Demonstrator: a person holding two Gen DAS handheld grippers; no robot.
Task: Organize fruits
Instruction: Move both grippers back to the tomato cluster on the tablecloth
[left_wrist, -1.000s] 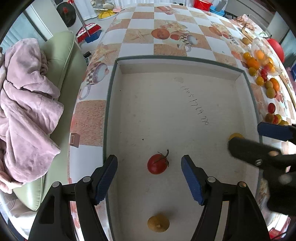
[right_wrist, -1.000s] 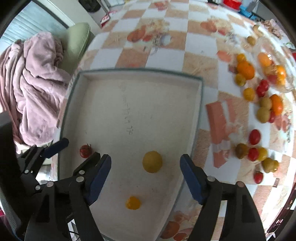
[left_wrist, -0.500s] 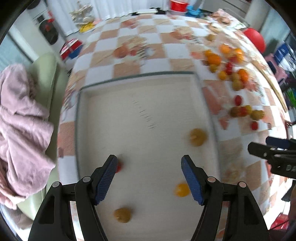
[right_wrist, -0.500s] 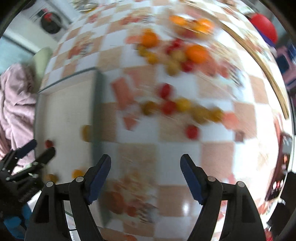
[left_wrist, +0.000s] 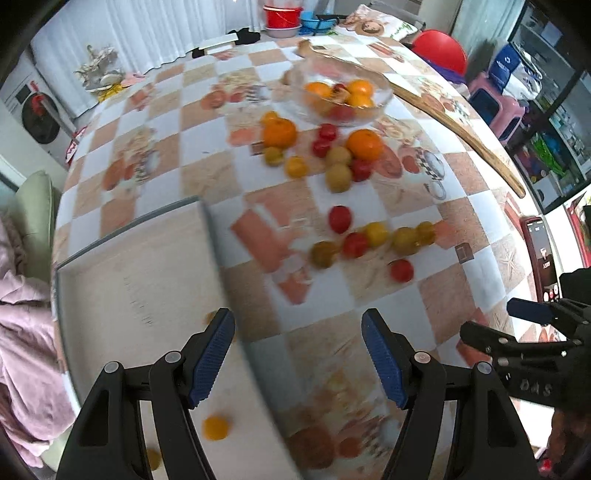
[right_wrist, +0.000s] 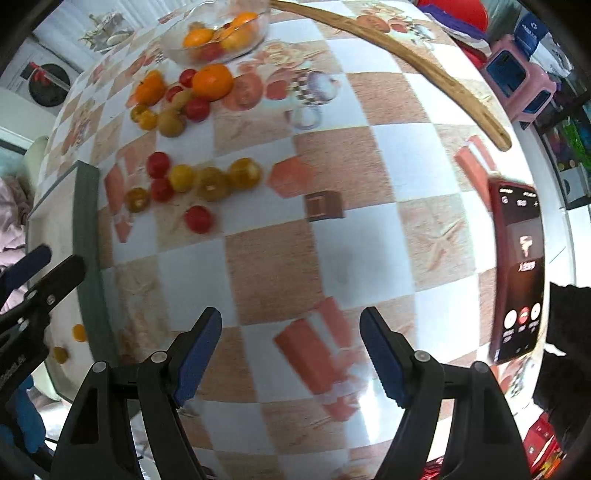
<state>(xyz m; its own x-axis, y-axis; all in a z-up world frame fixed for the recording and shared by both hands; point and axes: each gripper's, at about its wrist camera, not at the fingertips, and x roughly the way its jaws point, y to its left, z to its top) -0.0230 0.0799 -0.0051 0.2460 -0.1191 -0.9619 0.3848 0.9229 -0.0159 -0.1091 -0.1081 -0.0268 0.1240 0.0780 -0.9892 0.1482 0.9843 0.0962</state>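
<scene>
Now both grippers hang empty above the table, jaws wide apart. Going left to right: the tray (left_wrist: 110, 266) holds a few small fruits, among them an orange one (left_wrist: 216, 427); the left gripper (left_wrist: 297, 354) straddles the tray's right rim; loose tomatoes (right_wrist: 192, 184) lie in a row on the cloth (right_wrist: 332, 258), with the bowl (left_wrist: 341, 92) beyond them; the right gripper (right_wrist: 290, 350) hovers over bare cloth near the phone (right_wrist: 519, 273). Best to pick an outlying tomato, like the red one (right_wrist: 198, 218), and close gently. A second ago both grippers were over the tray; they have since swung right.
</scene>
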